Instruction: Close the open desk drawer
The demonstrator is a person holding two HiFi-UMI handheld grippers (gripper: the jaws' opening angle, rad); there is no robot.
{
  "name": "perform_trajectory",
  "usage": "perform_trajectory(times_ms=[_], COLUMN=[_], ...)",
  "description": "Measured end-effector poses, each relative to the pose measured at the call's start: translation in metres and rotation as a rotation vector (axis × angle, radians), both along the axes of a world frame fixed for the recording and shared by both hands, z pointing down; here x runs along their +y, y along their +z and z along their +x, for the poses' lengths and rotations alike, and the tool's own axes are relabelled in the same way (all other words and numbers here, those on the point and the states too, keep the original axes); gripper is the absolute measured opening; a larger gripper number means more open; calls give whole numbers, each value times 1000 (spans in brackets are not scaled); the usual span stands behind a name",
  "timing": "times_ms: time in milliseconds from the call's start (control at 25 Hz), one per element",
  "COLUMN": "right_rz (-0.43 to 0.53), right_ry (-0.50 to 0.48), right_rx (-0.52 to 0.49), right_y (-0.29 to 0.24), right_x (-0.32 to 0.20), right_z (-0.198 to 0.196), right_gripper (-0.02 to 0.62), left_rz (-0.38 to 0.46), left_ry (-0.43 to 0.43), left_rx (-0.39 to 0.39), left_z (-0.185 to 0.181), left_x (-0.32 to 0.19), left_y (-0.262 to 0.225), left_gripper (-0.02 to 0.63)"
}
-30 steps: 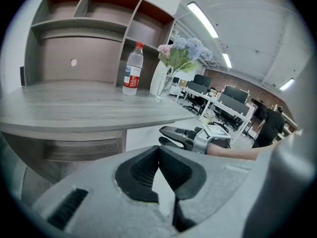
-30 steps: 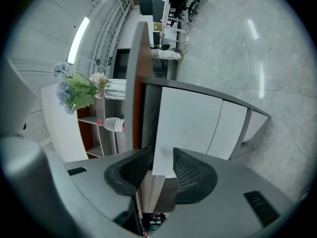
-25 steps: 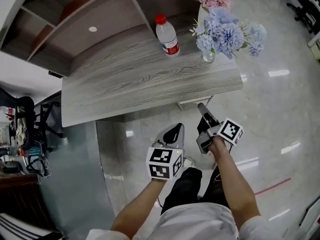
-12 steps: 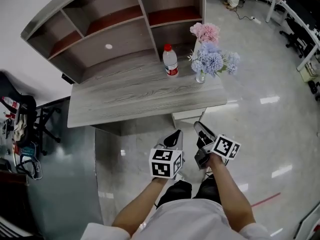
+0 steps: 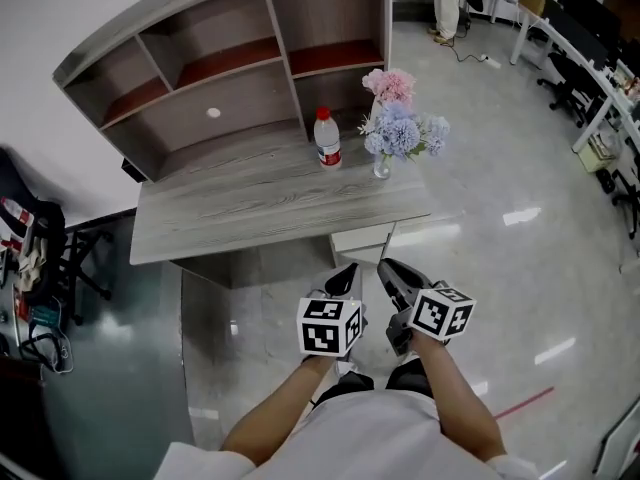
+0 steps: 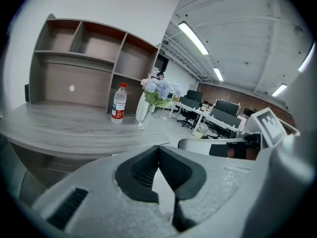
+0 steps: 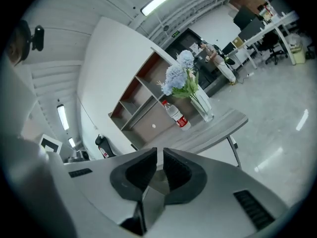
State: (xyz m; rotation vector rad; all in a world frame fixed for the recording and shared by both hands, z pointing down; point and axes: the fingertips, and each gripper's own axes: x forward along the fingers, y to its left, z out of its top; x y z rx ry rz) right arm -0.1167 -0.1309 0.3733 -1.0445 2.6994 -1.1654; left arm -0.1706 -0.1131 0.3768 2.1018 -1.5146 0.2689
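Both tongs have come up and back toward me since the earlier frame, and the desk now sits farther off, so the whole hutch is in sight. The right tongs have rolled, tipping their marker cube over.

On the tabletop stand two containers. One is a clear glass vase holding flowers, blue blooms with pink ones behind. The other is a clear plastic bottle with a red cap and red label; I can't tell how full it is. They stand near each other but apart, at the right end. I count five compartments in the hutch, with reddish shelf tops and a small white dot on the back of the wide lower bay.

My count is one bottle, one vase, two tongs and two cubes.

Grey wood grain runs along the rectangular tabletop. The floor is pale and glossy and throws back the ceiling lights.

The left tongs are together, ribbed black pads touching at the tips, nothing between them. The right tongs have just been closing and stand nearly together, a thin slit between the pads, nothing in it.

The drawer shows as a pale front under the tabletop's near edge, just ahead of both tongs and apart from them. Whether it is fully home I can't tell.
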Motion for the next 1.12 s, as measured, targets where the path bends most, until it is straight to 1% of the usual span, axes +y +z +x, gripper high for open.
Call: perform_trajectory(times_ms=[120, 240, 360, 480, 560, 800, 1120], right_rz=[64, 112, 144, 173, 187, 204, 196], right_ry=[-9, -18, -25, -54, -71, -89, -91], right_rx=[76, 130, 171, 212, 234, 247, 238], right_y=[-9, -16, -18, -19, -20, -22, -18], right_x=[9, 17, 22, 29, 32, 35, 39], right_z=[0, 0, -1, -5, -6, -8, -7], right_gripper=[29, 20, 9, 5, 3, 2, 2], left_rz=[5, 20, 26, 27, 24, 23, 9], left_ry=[5, 16, 23, 23, 20, 29, 26], left_rx=[-1, -22, -27, -42, -38, -39, -35], left_z=[2, 4, 5, 4, 5, 10, 11], left_x=[6, 9, 12, 13, 15, 22, 29], left_y=[-5, -11, -14, -15, -16, -16, -10], left_gripper=[2, 2, 2, 2, 2, 2, 2])
